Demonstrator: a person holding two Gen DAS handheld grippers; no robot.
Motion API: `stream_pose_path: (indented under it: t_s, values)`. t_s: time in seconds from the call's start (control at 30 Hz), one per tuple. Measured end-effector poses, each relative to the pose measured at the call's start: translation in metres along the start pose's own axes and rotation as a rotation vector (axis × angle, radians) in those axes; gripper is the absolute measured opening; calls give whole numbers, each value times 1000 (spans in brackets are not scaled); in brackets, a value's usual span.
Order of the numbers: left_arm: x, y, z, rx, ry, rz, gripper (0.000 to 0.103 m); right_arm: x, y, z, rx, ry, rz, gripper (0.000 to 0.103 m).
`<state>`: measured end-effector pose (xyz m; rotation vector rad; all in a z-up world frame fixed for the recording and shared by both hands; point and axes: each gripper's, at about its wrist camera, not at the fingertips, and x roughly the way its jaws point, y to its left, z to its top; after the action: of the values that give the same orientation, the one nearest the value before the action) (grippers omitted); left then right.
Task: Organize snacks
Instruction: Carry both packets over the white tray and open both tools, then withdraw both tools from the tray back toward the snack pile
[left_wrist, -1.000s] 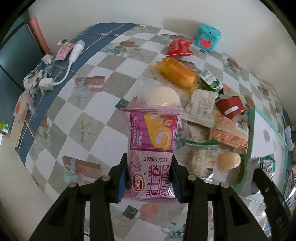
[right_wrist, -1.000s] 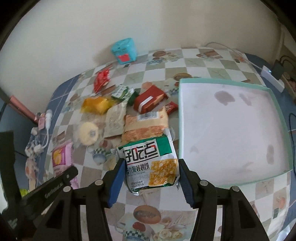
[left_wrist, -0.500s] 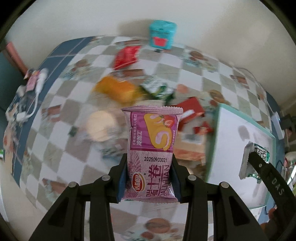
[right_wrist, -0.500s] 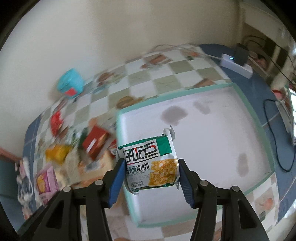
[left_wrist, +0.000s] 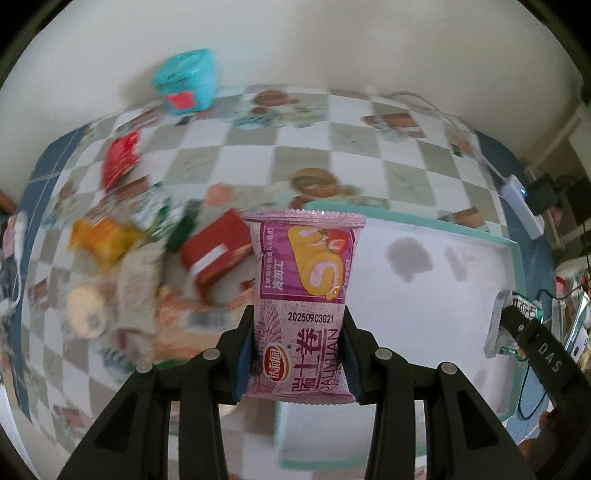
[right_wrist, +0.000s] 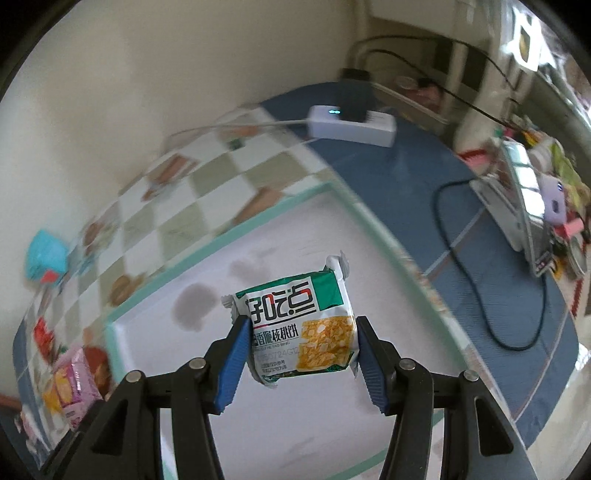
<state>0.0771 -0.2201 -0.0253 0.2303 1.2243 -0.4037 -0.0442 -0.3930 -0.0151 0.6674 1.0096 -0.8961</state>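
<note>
The left gripper (left_wrist: 297, 358) is clamping a pink Swiss-roll packet (left_wrist: 304, 299) above the teal-rimmed tray (left_wrist: 515, 258), over its 9 o'clock edge. The right gripper (right_wrist: 301, 354) is gripping a green walnut-cookie packet (right_wrist: 301, 325) over the tray's white floor, near centre.

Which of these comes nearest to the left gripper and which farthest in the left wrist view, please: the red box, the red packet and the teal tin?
From the left gripper, which holds the pink swiss roll packet:
1. Red box, just up-left of the fingers, beside the tray.
2. Red packet, farther left on the checked cloth.
3. Teal tin, at the far edge by the wall.
</note>
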Motion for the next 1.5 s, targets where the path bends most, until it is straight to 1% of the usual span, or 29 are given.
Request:
stream_pose_path:
  t_s: [0.13, 0.2, 0.27, 0.3, 0.33, 0.37, 0.43, 0.47, 0.53, 0.57, 0.6, 0.7, 0.73, 0.77, 0.87, 0.93, 1.0, 1.1, 1.13, 1.23, 1.37, 1.5]
  values:
    - [7, -28, 7, 39, -19, -54, 43, 2, -18, 8, 42, -8, -18, 59]
    - [10, -36, 7, 58, -12, -69, 45, 4, -24, 11, 56, -11, -28, 61]
    - [12, -39, 6, 72, -6, -69, 57, 2, -28, 12, 68, -17, -51, 61]
    - [11, -39, 6, 71, -9, -63, 69, 1, -30, 13, 75, -20, -53, 61]
    - [9, -36, 6, 61, -18, -61, 72, 1, -31, 13, 80, -20, -50, 61]
    - [7, -32, 7, 49, -21, -63, 72, 0, -31, 13, 79, -17, -42, 62]
    - [4, -23, 8, 16, -20, -59, 72, -1, -28, 12, 66, -9, -38, 68]
    - [3, -17, 9, 2, -20, -47, 72, -1, -26, 11, 61, -8, -41, 73]
    - [0, -4, 8, -28, -14, -6, 72, -3, -22, 9, 47, -2, -37, 74]
    - [-1, 3, 7, -42, -11, 8, 72, -3, -20, 8, 41, 2, -34, 77]
    - [-2, 9, 7, -58, -9, 18, 74, -4, -18, 7, 36, 2, -34, 84]
    - [-4, 34, 4, -117, -5, 43, 86, -12, -12, 2, 10, -15, -36, 93]
    - [-5, 39, 2, -127, -10, 51, 86, -15, -10, 1, 0, -22, -28, 96]
    - [-7, 46, 1, -137, -16, 65, 86, -19, -7, -1, -7, -30, -17, 103]
    - [-13, 61, -3, -147, -39, 106, 88, -31, 4, -6, -34, -52, 35, 103]
    - [-19, 73, -6, -157, -54, 120, 94, -37, 13, -12, -59, -57, 64, 103]
    - [-26, 81, -9, -158, -68, 131, 94, -43, 22, -18, -82, -60, 81, 103]
    - [-38, 94, -14, -151, -90, 170, 94, -51, 33, -28, -113, -56, 116, 103]
    - [-43, 100, -17, -154, -102, 187, 94, -55, 36, -31, -122, -60, 117, 103]
    - [-53, 116, -26, -172, -116, 206, 94, -66, 43, -39, -155, -82, 106, 103]
    - [-66, 136, -36, -204, -132, 238, 94, -75, 48, -50, -169, -75, 137, 103]
    - [-77, 156, -48, -227, -151, 258, 94, -82, 59, -61, -212, -81, 142, 103]
